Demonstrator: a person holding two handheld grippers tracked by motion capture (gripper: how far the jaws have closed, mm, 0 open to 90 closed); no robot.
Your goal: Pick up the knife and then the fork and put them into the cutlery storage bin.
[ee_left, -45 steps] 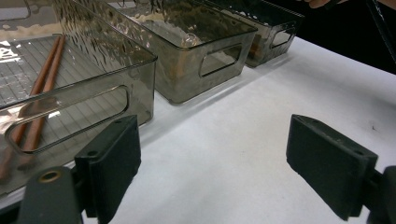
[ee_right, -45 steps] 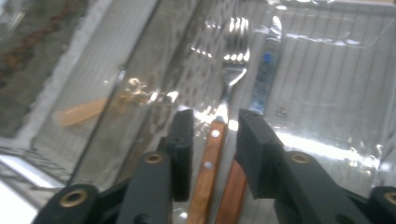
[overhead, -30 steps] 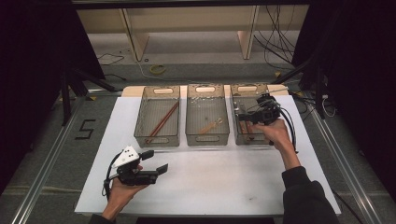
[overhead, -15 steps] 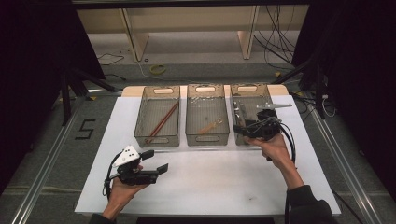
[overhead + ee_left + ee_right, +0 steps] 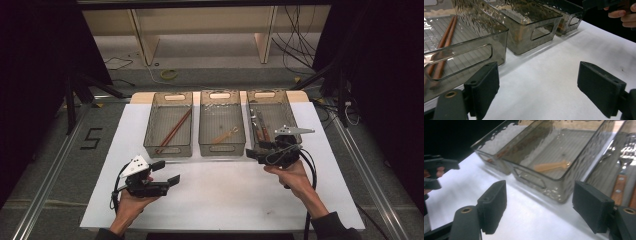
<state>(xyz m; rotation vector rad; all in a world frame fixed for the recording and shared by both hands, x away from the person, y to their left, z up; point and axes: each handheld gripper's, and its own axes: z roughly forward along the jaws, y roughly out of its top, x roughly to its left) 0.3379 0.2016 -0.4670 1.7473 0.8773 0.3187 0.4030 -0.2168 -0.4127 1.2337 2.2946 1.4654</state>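
- High view: three smoky clear bins stand in a row at the far side of the white table (image 5: pixel 225 195). The left bin (image 5: pixel 169 125) holds brown chopsticks (image 5: pixel 174 131), the middle bin (image 5: pixel 222 122) a small wooden spoon (image 5: pixel 225 135), the right bin (image 5: pixel 270 120) wood-handled cutlery (image 5: pixel 260 127). The right gripper (image 5: pixel 252 152) hangs at the right bin's near end, its jaws having just been opening, nothing between them. The left gripper (image 5: pixel 167 172) sits low over bare table, well apart from the bins, jaws spread and empty.
- Left gripper view: the spread pads (image 5: pixel 486 87) frame bare white table; the chopsticks lie just behind the left bin's near wall, and the other hand (image 5: pixel 624 15) shows at the far corner.
- Right gripper view: the released pads (image 5: pixel 495 205) straddle the middle bin's near corner without touching it. Here the spoon's pale shape and the riveted wooden handles of the cutlery show clearly.
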